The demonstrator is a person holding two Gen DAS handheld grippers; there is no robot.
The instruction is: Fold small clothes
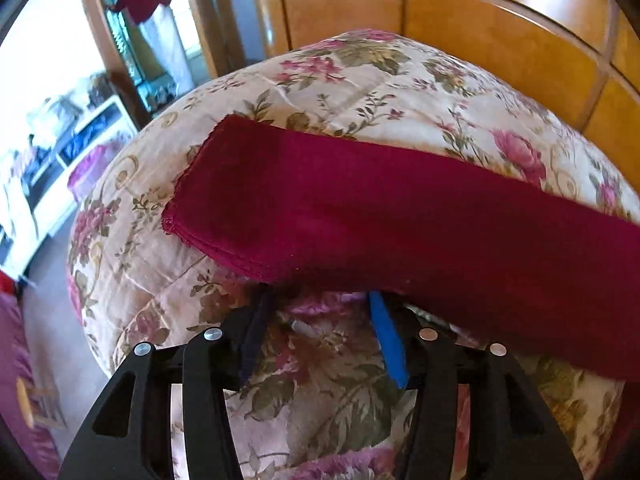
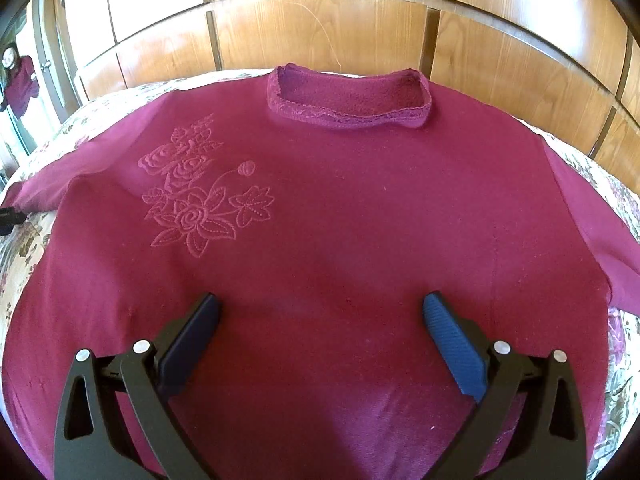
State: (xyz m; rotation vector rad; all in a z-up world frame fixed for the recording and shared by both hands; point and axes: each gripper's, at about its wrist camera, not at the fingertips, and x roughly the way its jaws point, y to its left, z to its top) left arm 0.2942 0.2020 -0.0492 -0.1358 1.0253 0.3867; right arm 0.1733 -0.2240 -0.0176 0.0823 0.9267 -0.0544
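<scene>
A dark red sweater point(image 2: 340, 208) lies flat, front up, on the floral bedspread point(image 2: 24, 248), with its collar point(image 2: 348, 100) at the far side and an embossed flower point(image 2: 196, 196) on its left chest. My right gripper point(image 2: 320, 308) hovers open over the sweater's lower middle, holding nothing. In the left wrist view, the sweater's sleeve point(image 1: 360, 208) stretches across the bedspread point(image 1: 320, 92), cuff to the left. My left gripper point(image 1: 320, 300) is open, its fingertips tucked under the sleeve's near edge, which hides them.
A wooden headboard or wardrobe point(image 2: 320, 20) stands right behind the bed. In the left wrist view, a mirror point(image 1: 148, 20) and a white shelf unit point(image 1: 72, 148) stand left of the bed, with floor beside the bed's edge.
</scene>
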